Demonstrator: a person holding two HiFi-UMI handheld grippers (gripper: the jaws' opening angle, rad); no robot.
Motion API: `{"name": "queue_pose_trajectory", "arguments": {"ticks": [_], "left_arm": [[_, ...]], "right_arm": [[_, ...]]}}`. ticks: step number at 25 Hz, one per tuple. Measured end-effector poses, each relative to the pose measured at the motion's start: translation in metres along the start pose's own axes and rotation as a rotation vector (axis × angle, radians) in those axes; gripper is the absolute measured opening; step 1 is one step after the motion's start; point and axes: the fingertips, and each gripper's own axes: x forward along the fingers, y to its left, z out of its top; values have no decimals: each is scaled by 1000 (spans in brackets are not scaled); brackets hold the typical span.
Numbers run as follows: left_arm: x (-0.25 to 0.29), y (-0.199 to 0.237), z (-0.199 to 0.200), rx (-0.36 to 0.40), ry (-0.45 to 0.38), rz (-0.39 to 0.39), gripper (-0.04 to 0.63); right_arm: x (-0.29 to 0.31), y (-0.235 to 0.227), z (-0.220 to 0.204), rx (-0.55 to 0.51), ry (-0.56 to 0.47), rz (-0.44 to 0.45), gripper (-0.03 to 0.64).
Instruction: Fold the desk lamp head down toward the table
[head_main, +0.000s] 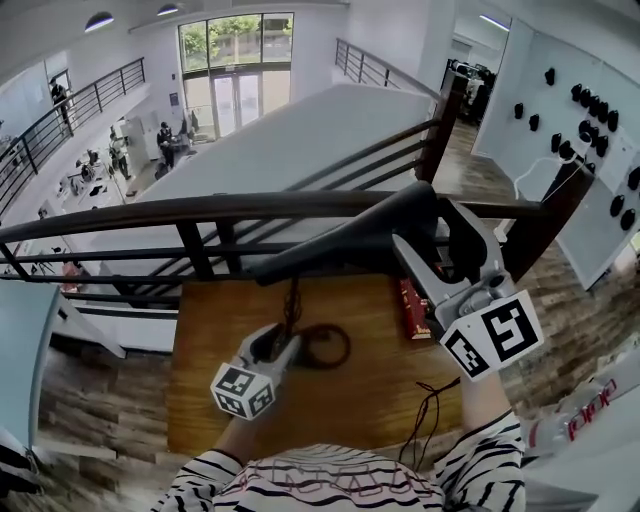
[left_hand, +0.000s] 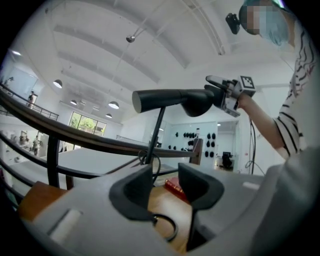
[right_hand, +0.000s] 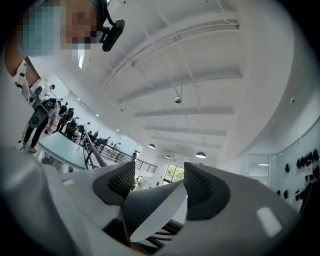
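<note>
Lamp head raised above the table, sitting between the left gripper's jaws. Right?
Wrong gripper: the raised lamp head sits between the jaws of the right gripper, as the right gripper view shows. The left gripper is low by the cord.

No legible txt anywhere. Marker cube (head_main: 243, 390) on left gripper (head_main: 280, 342) & marker cube (head_main: 493, 340) on right gripper (head_main: 435, 245): just b/w square code patterns, no letters or nos. Red box (head_main: 413, 308) on table: print too small to read. Red marks on white item (head_main: 590, 410) bottom right: too blurred.
</note>
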Motion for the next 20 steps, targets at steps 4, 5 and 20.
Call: {"name": "queue_pose_trajectory", "arguments": {"ticks": [4, 5, 20], "left_arm": [[8, 14, 2, -8, -17, -6, 160], [9, 16, 3, -10, -20, -11, 161], [32, 24, 0, -13, -16, -51, 60]], "right_arm": [[21, -3, 0, -46, 30, 5, 287], [25, -3, -1, -55, 37, 4, 281], [38, -14, -11, -177, 99, -64, 223]]}}
